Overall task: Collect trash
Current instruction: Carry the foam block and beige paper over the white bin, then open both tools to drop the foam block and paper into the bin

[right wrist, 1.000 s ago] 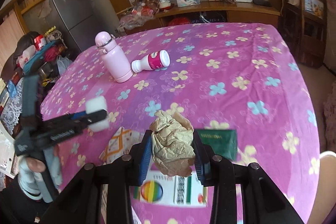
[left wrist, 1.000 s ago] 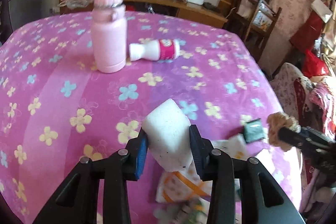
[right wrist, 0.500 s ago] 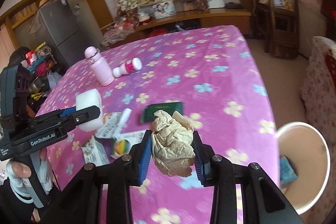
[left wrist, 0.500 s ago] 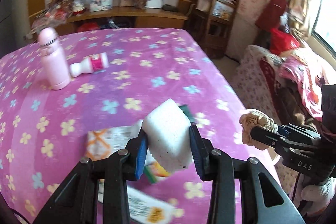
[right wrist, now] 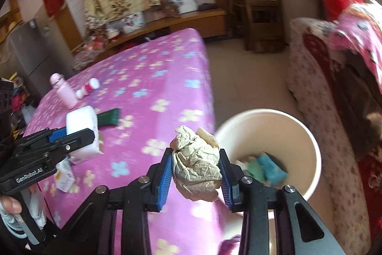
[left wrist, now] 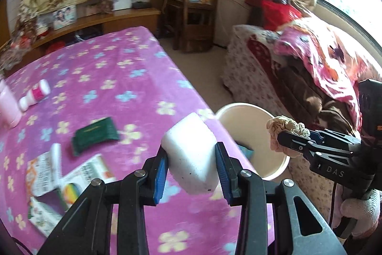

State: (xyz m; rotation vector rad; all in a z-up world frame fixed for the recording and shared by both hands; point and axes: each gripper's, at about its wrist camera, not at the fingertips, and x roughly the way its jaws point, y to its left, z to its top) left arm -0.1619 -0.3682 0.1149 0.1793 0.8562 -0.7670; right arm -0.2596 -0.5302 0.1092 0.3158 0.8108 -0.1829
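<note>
My left gripper (left wrist: 192,167) is shut on a white foam block (left wrist: 191,154), held above the table's right edge. It also shows in the right wrist view (right wrist: 82,135). My right gripper (right wrist: 196,175) is shut on a crumpled brown paper ball (right wrist: 197,167), near the rim of a cream bin (right wrist: 308,135) that stands on the floor beside the table. The bin (left wrist: 274,118) holds blue and green wrappers (right wrist: 267,166). In the left wrist view the paper ball (left wrist: 284,128) sits over the bin's right rim.
The table has a pink flowered cloth (left wrist: 107,78). On it lie a dark green packet (left wrist: 95,135), printed paper packaging (left wrist: 59,178), a pink flask (right wrist: 63,90) and a small tipped white bottle (left wrist: 35,94). A covered sofa (left wrist: 298,59) stands right of the bin.
Both grippers have swung right with their loads, from over the table to its right edge. The bin now sits close under the right gripper.
</note>
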